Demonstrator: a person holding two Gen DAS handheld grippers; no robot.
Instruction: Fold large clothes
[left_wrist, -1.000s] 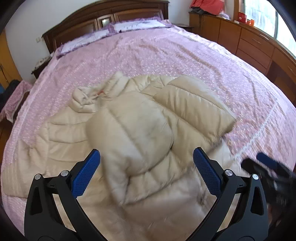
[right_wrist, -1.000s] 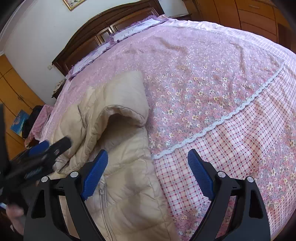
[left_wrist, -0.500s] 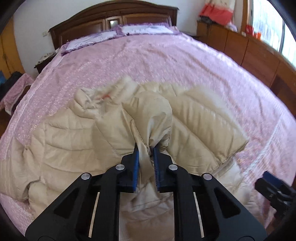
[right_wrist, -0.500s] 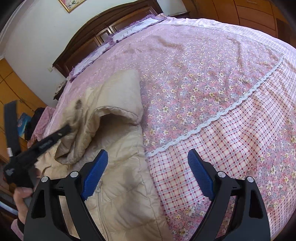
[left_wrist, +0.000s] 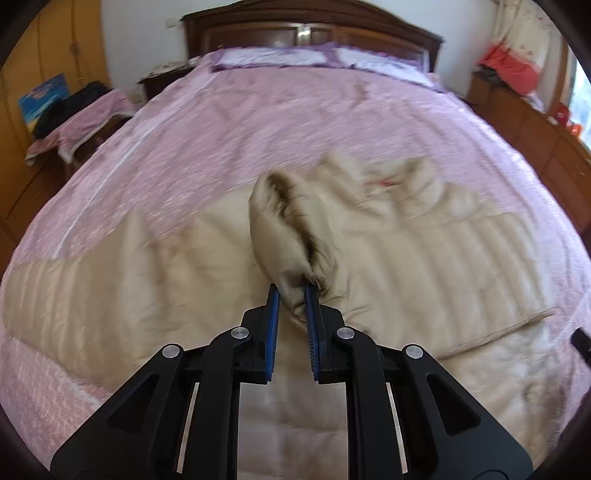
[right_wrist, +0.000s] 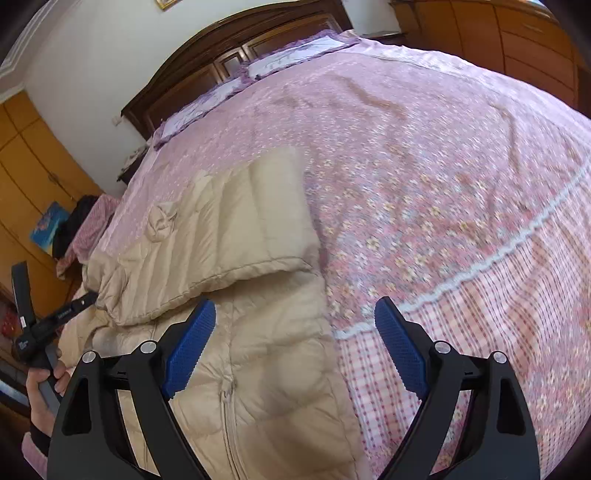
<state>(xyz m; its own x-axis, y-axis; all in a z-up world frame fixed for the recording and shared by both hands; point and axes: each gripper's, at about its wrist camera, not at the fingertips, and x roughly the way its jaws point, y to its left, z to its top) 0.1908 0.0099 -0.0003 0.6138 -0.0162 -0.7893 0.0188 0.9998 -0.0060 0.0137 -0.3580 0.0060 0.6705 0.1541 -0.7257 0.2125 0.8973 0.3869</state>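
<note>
Only left gripper (left_wrist: 291, 295) pinching jacket (left_wrist: 406, 258), bed (left_wrist: 295, 122)

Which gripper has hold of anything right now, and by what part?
Left gripper is shut on the beige puffer jacket, pinching its sleeve cuff. Right gripper is open, empty.

Beige quilted puffer jacket (left_wrist: 424, 258), spread across near part of pink bed. Dark-trimmed cuff end of one sleeve (left_wrist: 291, 236) raised off body, bunched, at centre. Collar (left_wrist: 384, 184) crumpled toward far side. Front zip (right_wrist: 229, 417) running near, one panel folded over.
</note>
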